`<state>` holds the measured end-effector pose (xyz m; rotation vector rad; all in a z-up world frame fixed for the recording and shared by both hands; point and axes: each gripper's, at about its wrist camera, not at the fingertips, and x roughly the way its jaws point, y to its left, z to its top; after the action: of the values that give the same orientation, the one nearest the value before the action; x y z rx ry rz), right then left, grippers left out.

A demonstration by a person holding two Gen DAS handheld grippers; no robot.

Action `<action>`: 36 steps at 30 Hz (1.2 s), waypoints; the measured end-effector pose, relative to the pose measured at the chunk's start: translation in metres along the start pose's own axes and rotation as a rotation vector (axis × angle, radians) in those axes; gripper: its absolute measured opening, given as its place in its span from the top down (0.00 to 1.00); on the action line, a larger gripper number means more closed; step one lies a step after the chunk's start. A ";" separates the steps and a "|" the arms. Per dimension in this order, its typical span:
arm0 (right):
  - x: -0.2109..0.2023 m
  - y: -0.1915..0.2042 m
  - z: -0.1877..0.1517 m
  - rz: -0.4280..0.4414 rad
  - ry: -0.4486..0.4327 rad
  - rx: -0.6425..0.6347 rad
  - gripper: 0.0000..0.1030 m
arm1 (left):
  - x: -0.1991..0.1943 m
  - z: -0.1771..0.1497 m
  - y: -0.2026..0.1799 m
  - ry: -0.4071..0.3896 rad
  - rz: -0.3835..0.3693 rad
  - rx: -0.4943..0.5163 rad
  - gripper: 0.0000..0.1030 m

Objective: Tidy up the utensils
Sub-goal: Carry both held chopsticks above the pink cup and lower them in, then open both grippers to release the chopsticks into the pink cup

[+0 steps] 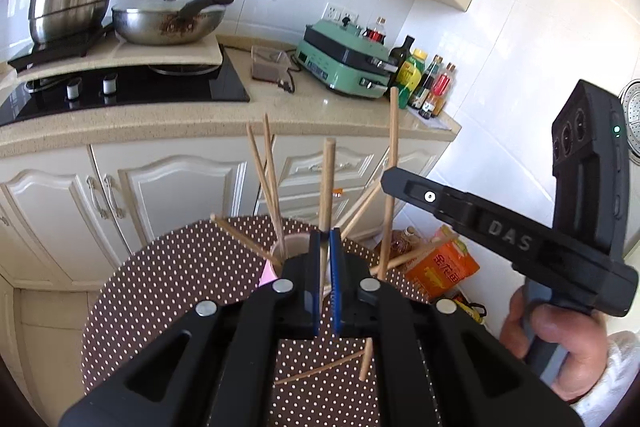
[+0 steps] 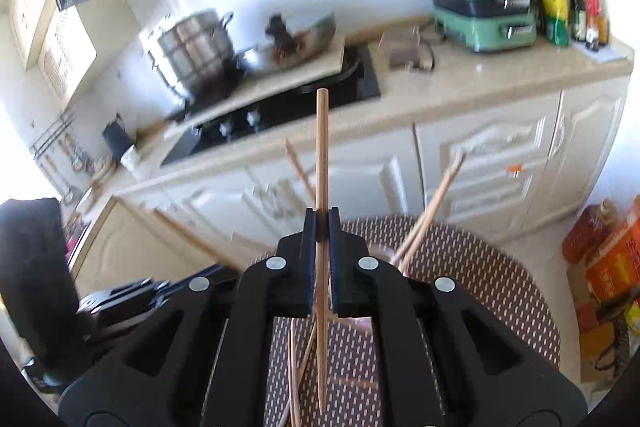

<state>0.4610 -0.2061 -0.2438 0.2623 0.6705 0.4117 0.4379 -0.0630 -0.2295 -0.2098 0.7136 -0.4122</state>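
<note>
Left wrist view first: the left gripper (image 1: pixel 325 239) is clamped on one upright wooden chopstick (image 1: pixel 327 183), held just in front of the cup (image 1: pixel 294 247) on the dotted round table (image 1: pixel 168 275). Right of the cup, the right gripper (image 2: pixel 322 217) is likewise closed on its own chopstick (image 2: pixel 322 155), seen upright in the right wrist view. Judging by this, the step in hand is carrying sticks to the cup; next, each tip needs lowering into its mouth before release. The cup already holds several splayed chopsticks; loose chopsticks (image 1: pixel 320 371) lie on the table nearer than it.
</note>
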 end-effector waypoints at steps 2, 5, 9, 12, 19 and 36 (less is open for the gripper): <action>0.001 0.000 0.004 -0.018 -0.046 0.004 0.94 | -0.004 0.007 -0.001 -0.020 0.001 0.010 0.96; 0.004 0.001 0.010 -0.038 -0.109 0.007 0.94 | -0.012 0.018 -0.002 -0.056 0.005 0.013 0.96; 0.012 0.002 0.015 -0.068 -0.161 0.000 0.94 | -0.017 0.030 0.002 -0.093 0.018 0.012 0.96; 0.019 0.005 0.017 -0.093 -0.205 -0.016 0.94 | -0.015 0.036 0.004 -0.105 0.025 0.007 0.96; 0.035 0.002 0.012 -0.134 -0.248 -0.032 0.94 | -0.004 0.042 0.008 -0.109 0.046 0.014 0.96; 0.050 0.001 -0.017 -0.169 -0.225 -0.116 0.94 | 0.035 0.020 0.021 -0.006 0.054 -0.022 0.98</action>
<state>0.4854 -0.1808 -0.2838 0.1374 0.4419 0.2532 0.4813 -0.0582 -0.2418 -0.2116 0.7163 -0.3523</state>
